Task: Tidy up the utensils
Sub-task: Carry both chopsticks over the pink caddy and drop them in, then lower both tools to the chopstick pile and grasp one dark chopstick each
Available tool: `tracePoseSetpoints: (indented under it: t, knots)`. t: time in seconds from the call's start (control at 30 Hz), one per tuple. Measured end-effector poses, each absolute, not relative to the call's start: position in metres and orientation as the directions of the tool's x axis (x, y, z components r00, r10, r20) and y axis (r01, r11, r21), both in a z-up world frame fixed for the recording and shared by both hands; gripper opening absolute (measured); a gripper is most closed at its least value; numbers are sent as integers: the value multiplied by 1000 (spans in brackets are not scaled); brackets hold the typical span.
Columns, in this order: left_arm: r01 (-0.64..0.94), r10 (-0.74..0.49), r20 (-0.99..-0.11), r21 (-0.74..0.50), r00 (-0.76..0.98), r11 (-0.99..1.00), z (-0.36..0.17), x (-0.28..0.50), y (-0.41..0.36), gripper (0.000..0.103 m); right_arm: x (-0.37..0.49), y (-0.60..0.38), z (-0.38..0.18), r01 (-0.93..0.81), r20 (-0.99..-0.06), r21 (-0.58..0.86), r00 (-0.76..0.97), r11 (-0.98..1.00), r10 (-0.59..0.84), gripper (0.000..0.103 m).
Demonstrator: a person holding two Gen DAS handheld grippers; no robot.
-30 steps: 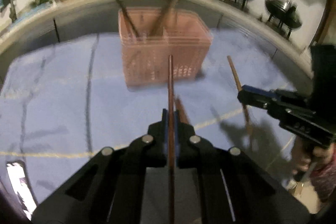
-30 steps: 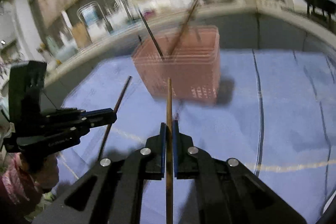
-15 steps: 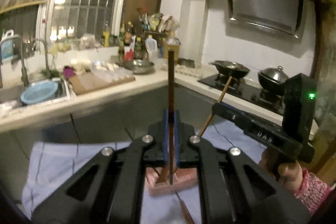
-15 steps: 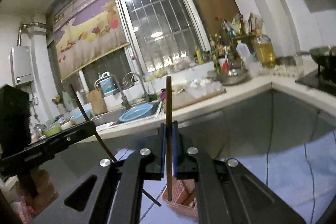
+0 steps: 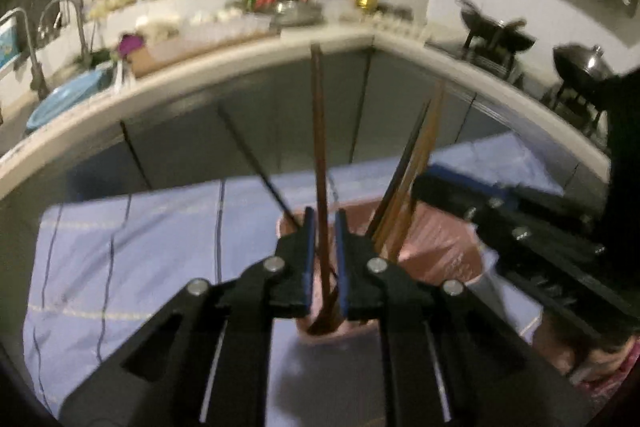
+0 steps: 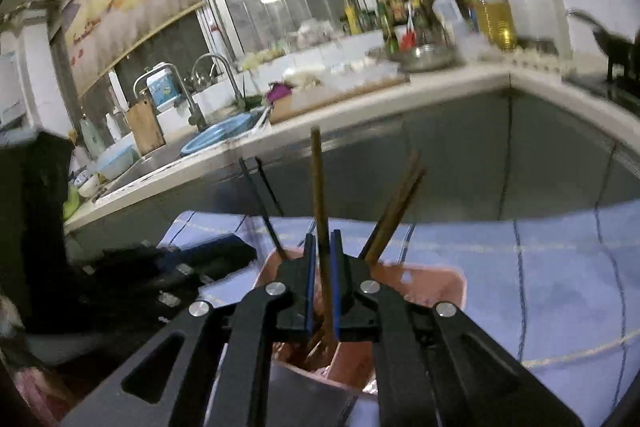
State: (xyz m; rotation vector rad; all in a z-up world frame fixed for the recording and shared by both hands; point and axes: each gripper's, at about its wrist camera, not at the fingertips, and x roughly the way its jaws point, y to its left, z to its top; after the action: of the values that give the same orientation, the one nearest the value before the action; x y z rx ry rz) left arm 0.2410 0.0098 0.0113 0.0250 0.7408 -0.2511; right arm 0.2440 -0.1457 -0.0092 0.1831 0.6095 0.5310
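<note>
Both claws, left [image 5: 322, 227] and right [image 6: 321, 247], parted around upright brown wooden chopsticks [image 5: 320, 155] [image 6: 320, 187] standing in pink perforated plastic basket [image 6: 432, 287] at lower centre; withdraw straight back, avoiding neighbouring sticks.

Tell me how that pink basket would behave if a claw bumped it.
The pink basket looks like thin plastic, so probably light and apt to slide on the blue cloth. The chopsticks lean out above its rim; a shove might tip it. Its walls likely flex a little.
</note>
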Motion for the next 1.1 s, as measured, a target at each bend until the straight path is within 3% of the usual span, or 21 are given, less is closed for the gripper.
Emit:
tracePoseSetpoints:
  t: [0.1,0.33,0.4,0.43,0.47,0.53,0.6,0.73,0.83,1.1]
  knots:
    - [223,-227,-644,-89,731,971,22,224,18,9,229,-150,8,-420,-456,323,716,848,529,8]
    - [235,-271,-457,-134,847,963,87,134,42,10,164,-177,67,-450,-294,352,780,821,553,12]
    - [244,-277,-439,-132,855,961,82,106,45,15,141,-183,67,-452,-275,349,788,821,551,20]
    - [244,-274,-446,-126,852,962,75,94,45,17,132,-186,64,-449,-275,349,790,822,548,33]
    - [247,-275,-464,-120,842,961,61,81,45,17,117,-189,52,-433,-289,350,793,830,536,47]
    - [253,-278,-514,-121,811,960,33,68,42,17,98,-192,25,-400,-342,349,788,847,512,48]
    - [273,-304,-606,-145,735,951,-12,56,37,17,85,-188,-12,-363,-456,318,751,876,477,48]
    - [299,-354,-736,-212,577,930,-84,42,24,17,64,-172,-114,-313,-706,337,540,888,458,28]
    - [314,-370,-769,-231,521,921,-110,27,16,17,48,-160,-150,-313,-771,332,454,890,447,26]
    - [327,-334,-795,-182,505,927,-124,10,2,17,34,-130,-152,-384,-792,227,462,895,398,26]
